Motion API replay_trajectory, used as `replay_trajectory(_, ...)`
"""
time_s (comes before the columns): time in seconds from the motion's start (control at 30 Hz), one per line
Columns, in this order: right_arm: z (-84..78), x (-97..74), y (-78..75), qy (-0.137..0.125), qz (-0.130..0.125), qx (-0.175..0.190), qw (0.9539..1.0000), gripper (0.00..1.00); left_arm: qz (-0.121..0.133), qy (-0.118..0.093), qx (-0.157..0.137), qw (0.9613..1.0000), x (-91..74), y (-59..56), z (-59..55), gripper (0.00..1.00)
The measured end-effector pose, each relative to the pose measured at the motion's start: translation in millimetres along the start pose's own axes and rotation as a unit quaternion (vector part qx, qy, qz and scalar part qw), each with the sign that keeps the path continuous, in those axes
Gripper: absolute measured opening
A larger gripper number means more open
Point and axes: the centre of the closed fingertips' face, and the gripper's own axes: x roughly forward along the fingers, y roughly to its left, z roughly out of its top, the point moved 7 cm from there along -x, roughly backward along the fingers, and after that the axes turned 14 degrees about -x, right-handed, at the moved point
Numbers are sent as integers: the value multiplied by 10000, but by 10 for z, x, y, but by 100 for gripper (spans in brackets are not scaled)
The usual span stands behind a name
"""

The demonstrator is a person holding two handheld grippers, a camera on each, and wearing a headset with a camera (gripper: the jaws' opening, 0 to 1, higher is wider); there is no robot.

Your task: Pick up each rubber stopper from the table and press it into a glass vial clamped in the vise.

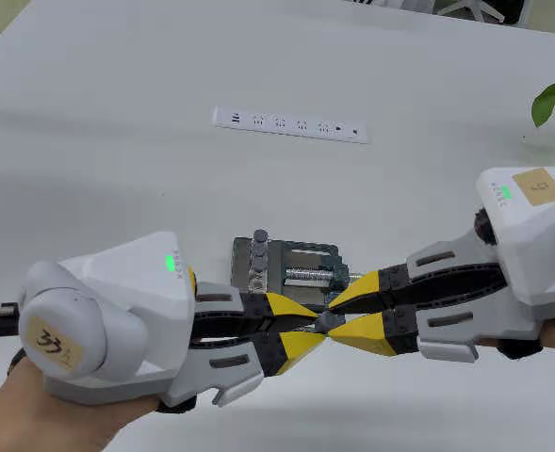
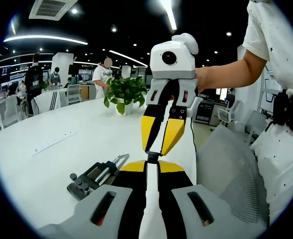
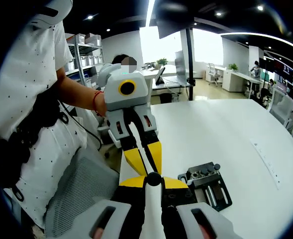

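a: why are the two sets of tips nose to nose above the counter point(image 1: 117, 141)?
b: it reads as a handover or a re-seat. the right hand-held gripper point(image 1: 335, 318) is clamped on the rubber stopper point(image 1: 330, 322), which sits right at its tips. the left hand-held gripper point(image 1: 320, 327) meets it from the opposite side with its jaws drawn close. whether they bite the stopper too, i cannot tell.
a: to turn it the right way for pressing in?
b: that's my guess.
a: and the vise point(image 1: 305, 256)?
b: just beyond both tips, off the left hand-held gripper's left flank and the right one's right. the vials point(image 1: 257, 259) stand at the end nearer the left one, with dark tops showing.
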Motion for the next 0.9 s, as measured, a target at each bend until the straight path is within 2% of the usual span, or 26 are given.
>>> replay_trajectory(0.27, 3, 33, -13, 68, 55, -13, 10000, 5, 14, -21, -34, 10000, -19, 14, -23, 4)
replay_trajectory(0.6, 79, 153, -67, 167, 135, -76, 9997, 5, 144, -179, -120, 9997, -119, 82, -73, 4)
replay_trajectory(0.8, 134, 176, -197, 258, 84, -113, 9996, 5, 377, -252, -205, 9988, -244, 199, -134, 9)
replay_trajectory(0.9, 146, 199, -310, 413, -20, -124, 9991, 5, 547, -322, -285, 9976, -348, 284, -163, 13)
